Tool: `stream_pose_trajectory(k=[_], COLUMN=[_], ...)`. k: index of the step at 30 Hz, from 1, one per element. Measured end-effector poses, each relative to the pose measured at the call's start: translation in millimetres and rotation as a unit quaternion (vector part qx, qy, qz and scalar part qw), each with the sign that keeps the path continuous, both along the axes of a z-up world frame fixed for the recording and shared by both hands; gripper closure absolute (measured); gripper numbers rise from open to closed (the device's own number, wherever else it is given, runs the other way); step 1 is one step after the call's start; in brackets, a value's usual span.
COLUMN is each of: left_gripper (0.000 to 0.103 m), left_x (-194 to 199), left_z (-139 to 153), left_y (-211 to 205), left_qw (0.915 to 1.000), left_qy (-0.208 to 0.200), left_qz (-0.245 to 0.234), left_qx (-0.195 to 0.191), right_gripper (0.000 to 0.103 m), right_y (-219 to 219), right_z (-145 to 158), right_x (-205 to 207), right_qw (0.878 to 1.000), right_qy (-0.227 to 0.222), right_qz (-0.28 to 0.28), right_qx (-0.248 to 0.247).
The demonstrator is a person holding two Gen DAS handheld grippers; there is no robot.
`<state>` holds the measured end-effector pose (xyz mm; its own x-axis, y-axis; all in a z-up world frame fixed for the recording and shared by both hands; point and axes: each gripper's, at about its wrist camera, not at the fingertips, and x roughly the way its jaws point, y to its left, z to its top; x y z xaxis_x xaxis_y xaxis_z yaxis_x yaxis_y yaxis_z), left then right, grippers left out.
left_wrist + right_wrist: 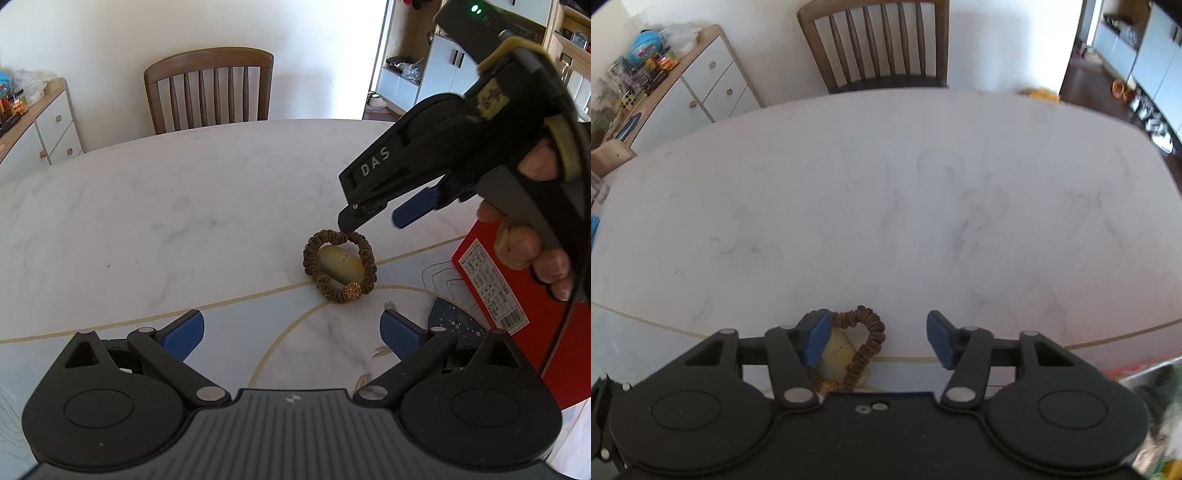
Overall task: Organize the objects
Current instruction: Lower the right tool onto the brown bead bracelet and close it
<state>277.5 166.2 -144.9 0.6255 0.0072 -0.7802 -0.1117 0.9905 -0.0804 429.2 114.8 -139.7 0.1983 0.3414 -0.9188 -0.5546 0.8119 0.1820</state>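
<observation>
A brown hair tie [340, 271] with a gold bead lies on the white table [184, 214], looped around a yellowish oval object [340, 263]. My left gripper [291, 334] is open and empty, just short of the hair tie. My right gripper [373, 221] is open, its tip just above the tie's far rim. In the right wrist view the hair tie [866, 339] and yellowish object [839, 353] sit beside the left finger [814, 339] of my open right gripper [877, 338].
A red box [517, 302] stands at the right of the table. A dark blue patterned piece [448, 323] lies beside it. A wooden chair [210, 90] stands at the far edge. A white sideboard [40, 125] with clutter is at the left.
</observation>
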Motion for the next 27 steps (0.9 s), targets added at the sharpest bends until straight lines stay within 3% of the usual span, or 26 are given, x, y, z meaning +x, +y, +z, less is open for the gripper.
stream_pose_trajectory(k=[7,20,23,27], left_gripper=[0.001,0.001,0.001,0.001], left_x=[1,-1,-2,-4], left_z=[-5,-7,-6,-5], left_y=[0,-2,-1,0], left_qw=[1.0,1.0,1.0,0.9999], left_qy=[0.006,0.007,0.006,0.001], left_qz=[0.001,0.004,0.002,0.001], left_qx=[-0.002,-0.002,0.002,0.01], right_gripper=[0.067,0.075,0.09,0.096], right_y=[2,23,26,20], right_z=[-17,-21,-22,-24], right_x=[5,-8,-17,-30], right_qw=[1.0,1.0,0.999,0.998], right_qy=[0.023,-0.005,-0.02,-0.04], right_qz=[-0.014,0.014,0.027,0.037], right_qx=[0.006,-0.023,-0.033,-0.032])
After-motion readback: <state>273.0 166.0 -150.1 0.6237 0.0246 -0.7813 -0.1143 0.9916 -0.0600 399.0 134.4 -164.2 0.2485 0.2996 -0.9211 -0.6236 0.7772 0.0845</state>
